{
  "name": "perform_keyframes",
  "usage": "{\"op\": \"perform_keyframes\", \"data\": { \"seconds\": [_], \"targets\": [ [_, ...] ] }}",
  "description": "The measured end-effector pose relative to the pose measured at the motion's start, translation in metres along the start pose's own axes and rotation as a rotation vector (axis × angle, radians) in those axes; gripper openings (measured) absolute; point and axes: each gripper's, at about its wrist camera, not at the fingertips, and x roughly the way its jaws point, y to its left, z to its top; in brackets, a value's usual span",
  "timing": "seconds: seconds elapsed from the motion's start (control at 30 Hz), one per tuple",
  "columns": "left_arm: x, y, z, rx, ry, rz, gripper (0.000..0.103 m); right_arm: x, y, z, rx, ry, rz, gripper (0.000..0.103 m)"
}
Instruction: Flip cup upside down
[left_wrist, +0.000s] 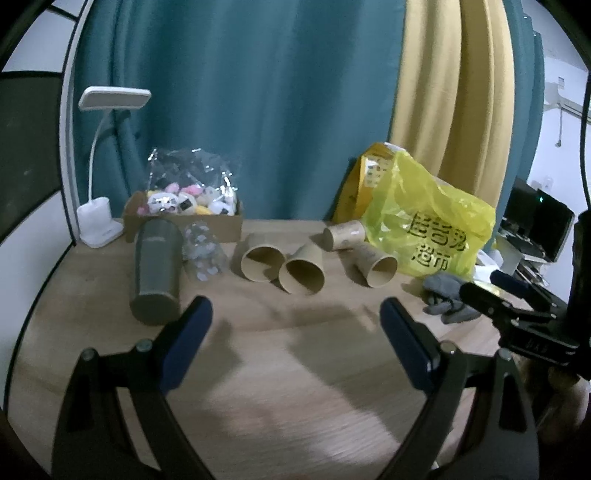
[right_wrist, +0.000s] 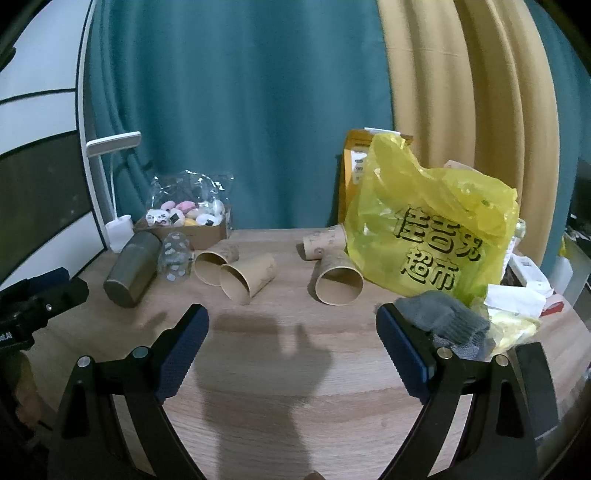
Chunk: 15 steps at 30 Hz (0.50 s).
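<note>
Several brown paper cups lie on their sides on the wooden table (left_wrist: 295, 369). Two lie together at the middle, one (left_wrist: 260, 258) (right_wrist: 212, 262) beside another (left_wrist: 303, 272) (right_wrist: 246, 277). A third cup (left_wrist: 376, 266) (right_wrist: 338, 278) lies further right, mouth toward me, and one more cup (left_wrist: 344, 234) (right_wrist: 324, 242) lies behind it. My left gripper (left_wrist: 295, 321) is open and empty, short of the cups. My right gripper (right_wrist: 291, 325) is open and empty too; it also shows at the right edge of the left wrist view (left_wrist: 498, 291).
A dark green tumbler (left_wrist: 157, 273) (right_wrist: 131, 269) and a clear spotted cup (left_wrist: 203, 253) (right_wrist: 175, 256) lie at the left. Behind them are a cardboard box of plush toys (left_wrist: 184, 214) and a white desk lamp (left_wrist: 99, 218). A yellow plastic bag (right_wrist: 432, 229) and a grey glove (right_wrist: 443, 321) are at the right.
</note>
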Motion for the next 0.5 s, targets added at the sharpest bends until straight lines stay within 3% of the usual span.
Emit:
{"op": "perform_keyframes", "data": {
  "seconds": [0.5],
  "targets": [
    [0.0023, 0.0037, 0.0027, -0.006, 0.014, -0.003, 0.093, -0.0021, -0.0032, 0.0003, 0.009, 0.007, -0.009, 0.094]
  ]
}}
